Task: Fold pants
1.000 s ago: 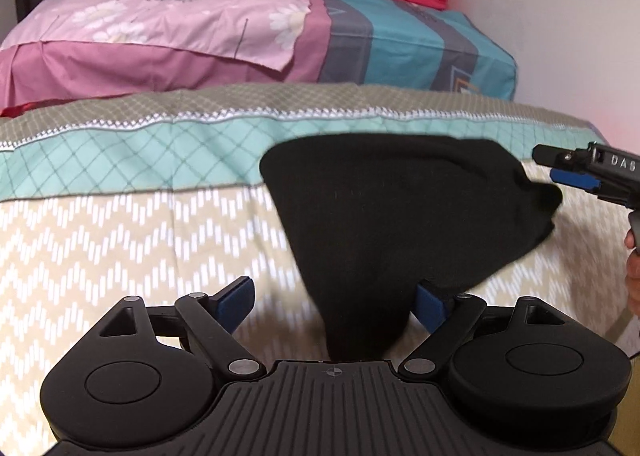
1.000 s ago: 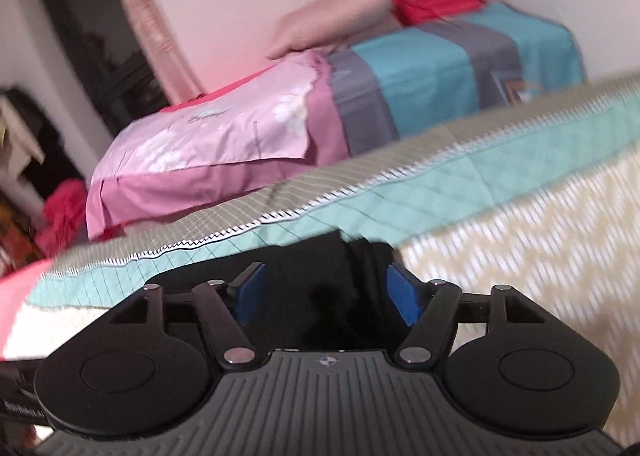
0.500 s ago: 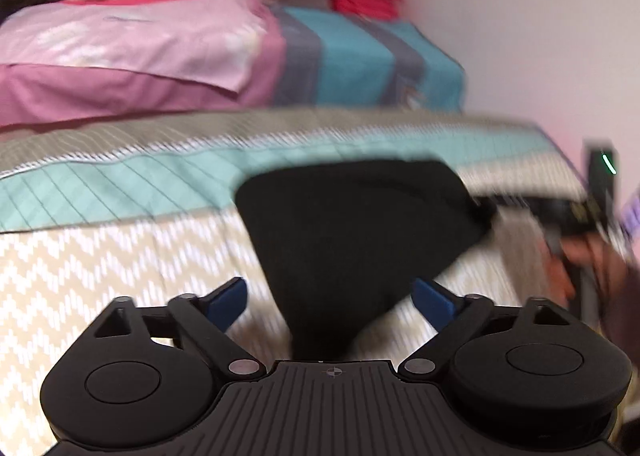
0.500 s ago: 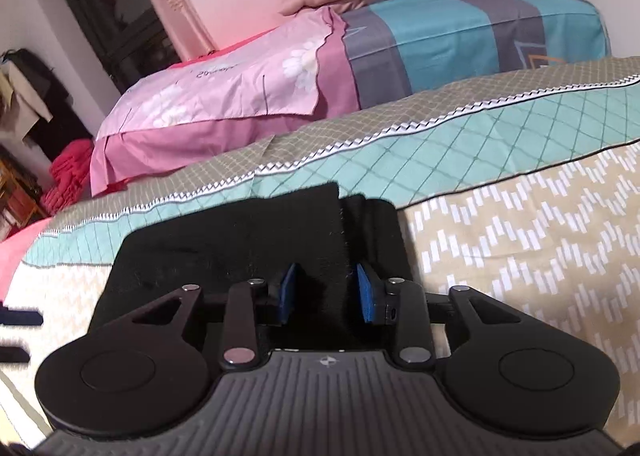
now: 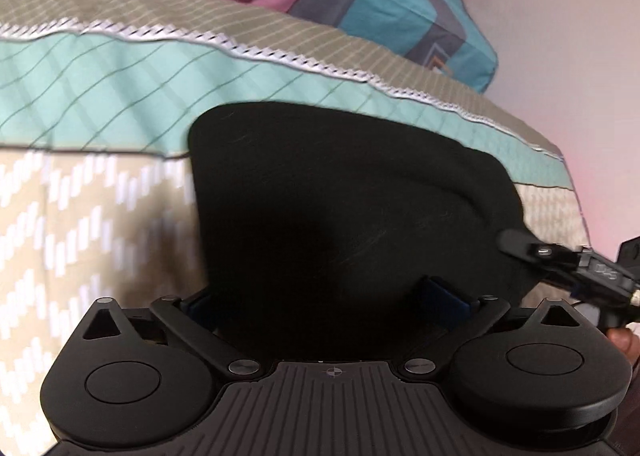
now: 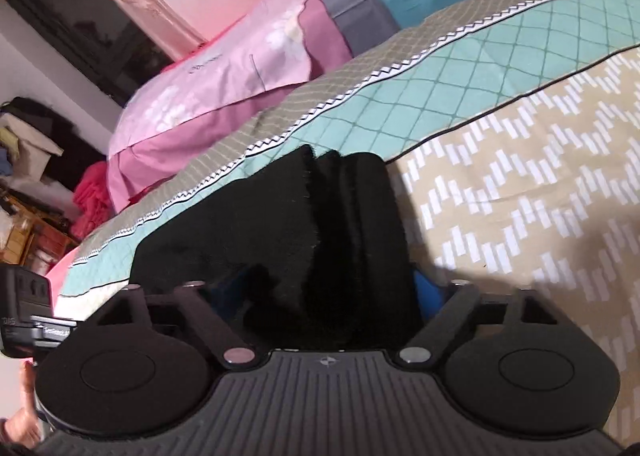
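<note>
Surface: patterned bedspread (image 5: 100, 216) under black pants (image 5: 340, 196).
Room: pink bedding (image 6: 208, 96), pale wall (image 5: 560, 16).
Left gripper (image 5: 324, 300): jaws spread, pants between.
Right gripper (image 6: 332, 292): just released, jaws wide astride pants.

Left gripper (image 5: 320, 296): black, ribbed housing, round discs, blue pads.
Right gripper (image 6: 326, 288): same build, silver pivot screws, small crosshair mark.

pants (image 5: 340, 216) on bed (image 5: 88, 216), pillows (image 5: 380, 8) behind
</note>
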